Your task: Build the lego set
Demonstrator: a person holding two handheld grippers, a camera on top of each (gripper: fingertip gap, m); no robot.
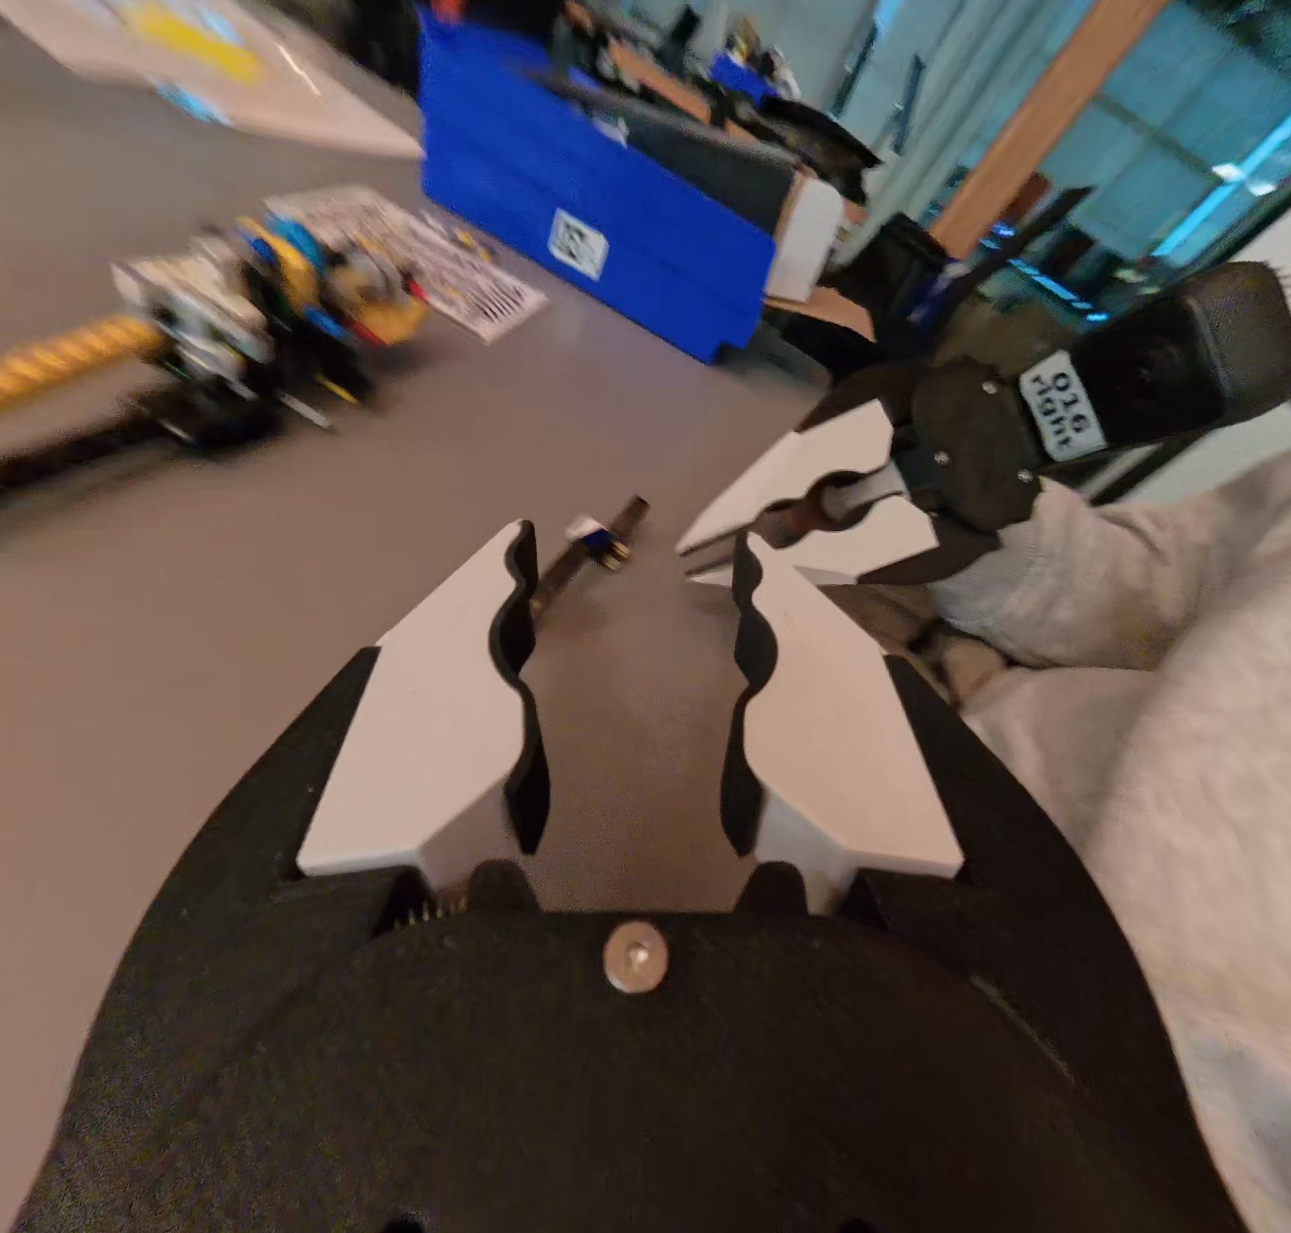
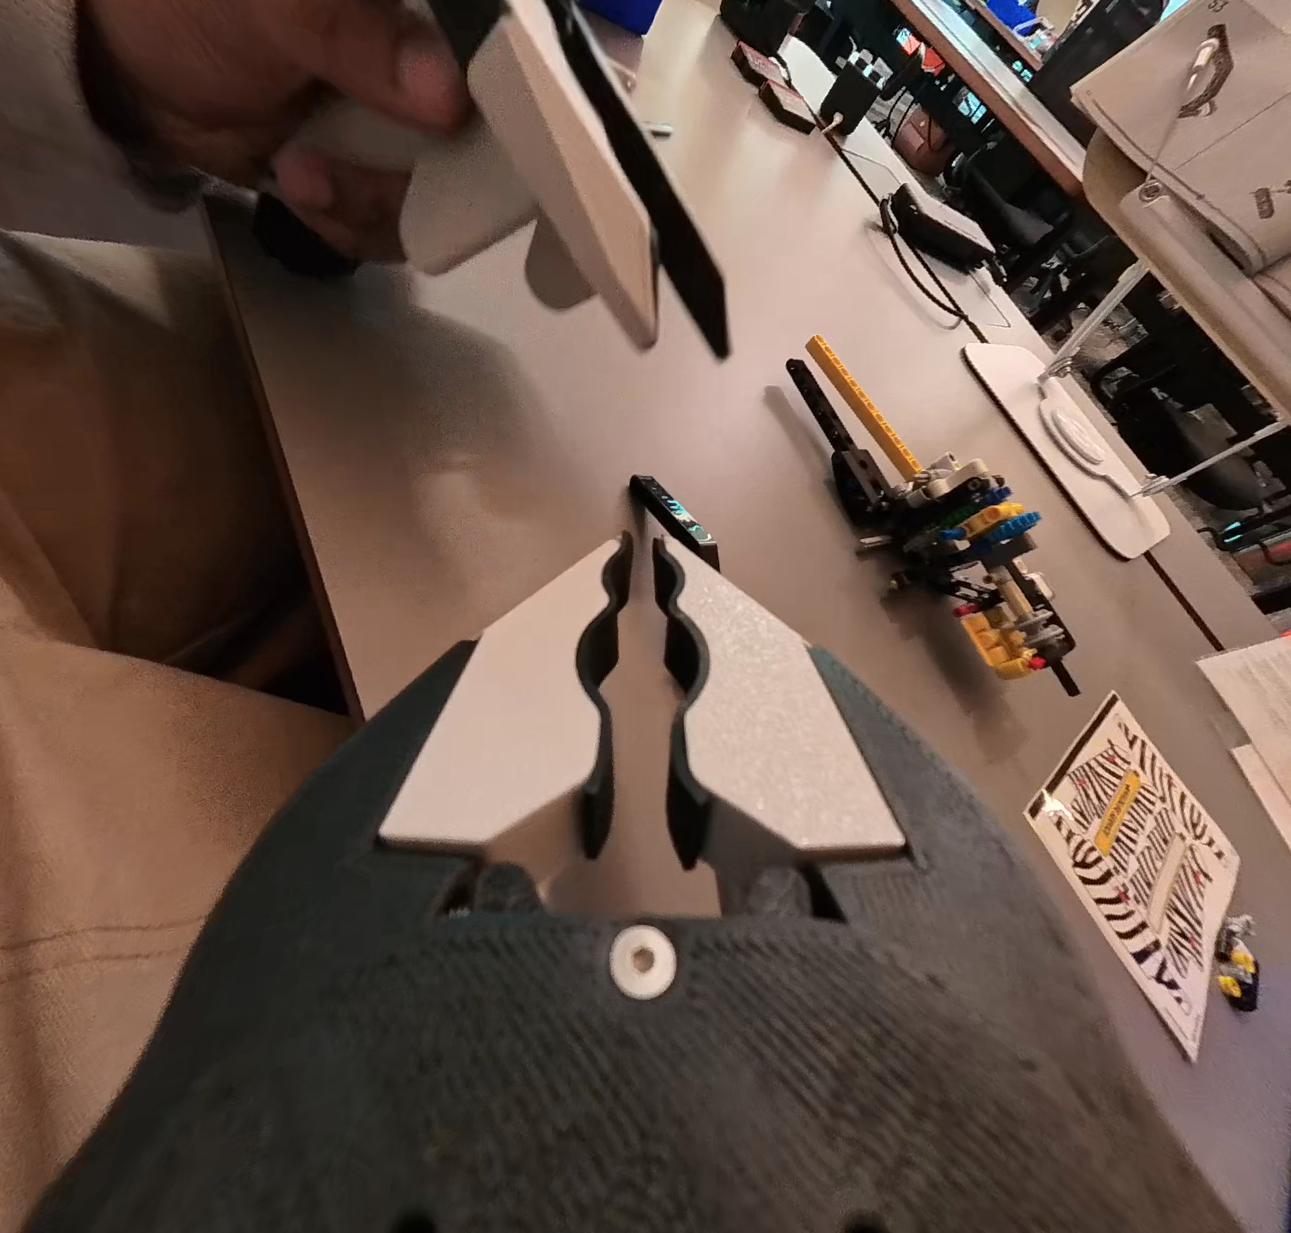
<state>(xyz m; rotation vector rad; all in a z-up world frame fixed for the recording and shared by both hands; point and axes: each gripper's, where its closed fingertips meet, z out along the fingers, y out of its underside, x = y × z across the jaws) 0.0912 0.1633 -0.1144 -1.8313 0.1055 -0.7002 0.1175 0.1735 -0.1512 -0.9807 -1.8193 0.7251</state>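
Observation:
A short black beam [image 1: 594,557] with a small blue and white piece on it lies on the grey table, just ahead of my left gripper [image 1: 632,546], which is open and empty. In the right wrist view the beam [image 2: 670,518] lies just beyond the tips of my right gripper [image 2: 640,544], whose jaws are nearly together with nothing between them. The right gripper also shows in the left wrist view [image 1: 688,560], coming in from the right. The part-built lego model [image 1: 265,319] [image 2: 964,536], with a long yellow beam and a long black beam, lies farther off on the table.
A striped sticker sheet [image 2: 1139,857] [image 1: 419,256] and small loose pieces [image 2: 1236,962] lie beside the model. A blue bin [image 1: 594,187] stands behind it. A white pad [image 2: 1062,445] and papers [image 2: 1250,682] lie at the far side. The table edge [image 2: 279,431] runs close by on the left. Left tips to right tips: about 5 cm. Both grippers' tips are roughly 15 cm from the part-built lego model [image 2: 964,536]. It turns up in the left wrist view [image 1: 319,319] as well.

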